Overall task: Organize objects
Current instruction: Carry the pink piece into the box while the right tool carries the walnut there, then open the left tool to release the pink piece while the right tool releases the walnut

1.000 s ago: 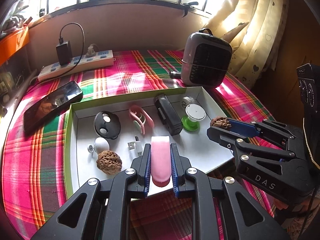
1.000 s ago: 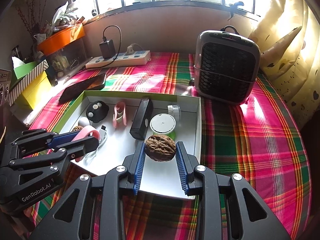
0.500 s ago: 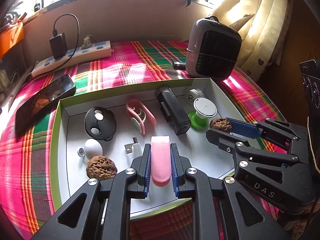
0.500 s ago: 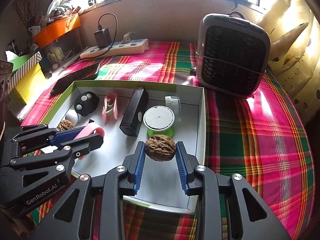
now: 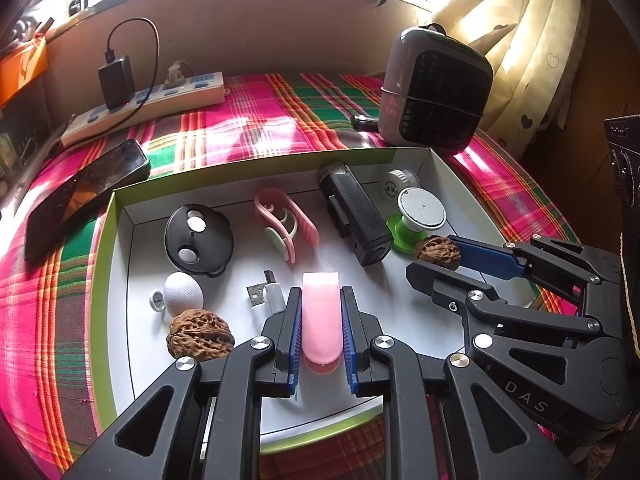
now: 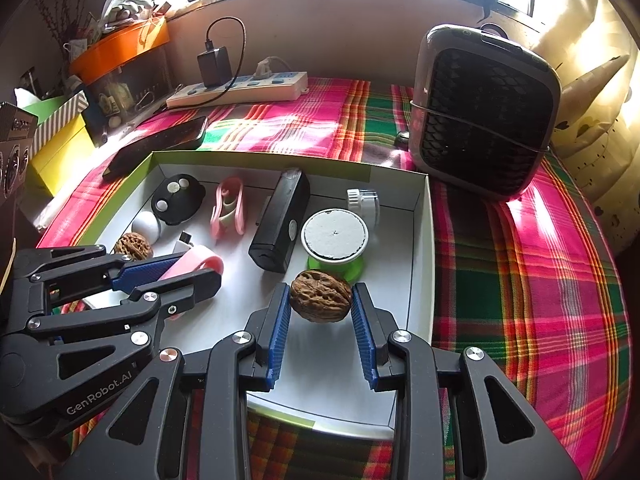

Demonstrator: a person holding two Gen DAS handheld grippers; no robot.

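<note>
Both grippers loaded over the shallow white cardboard tray (image 5: 120, 264), nothing set down yet.

L gripper (image 5: 320, 316) clamps a flat pink rubbery piece (image 5: 320, 320); R gripper (image 6: 320, 300) grips a brown wrinkled walnut (image 6: 320, 296). Approx. eight items already in tray; these two left to place, prob. last.

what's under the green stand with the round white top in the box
Only the white box floor shows around the green stand; whatever lies beneath its base is covered. The held walnut hides its near edge.
</note>
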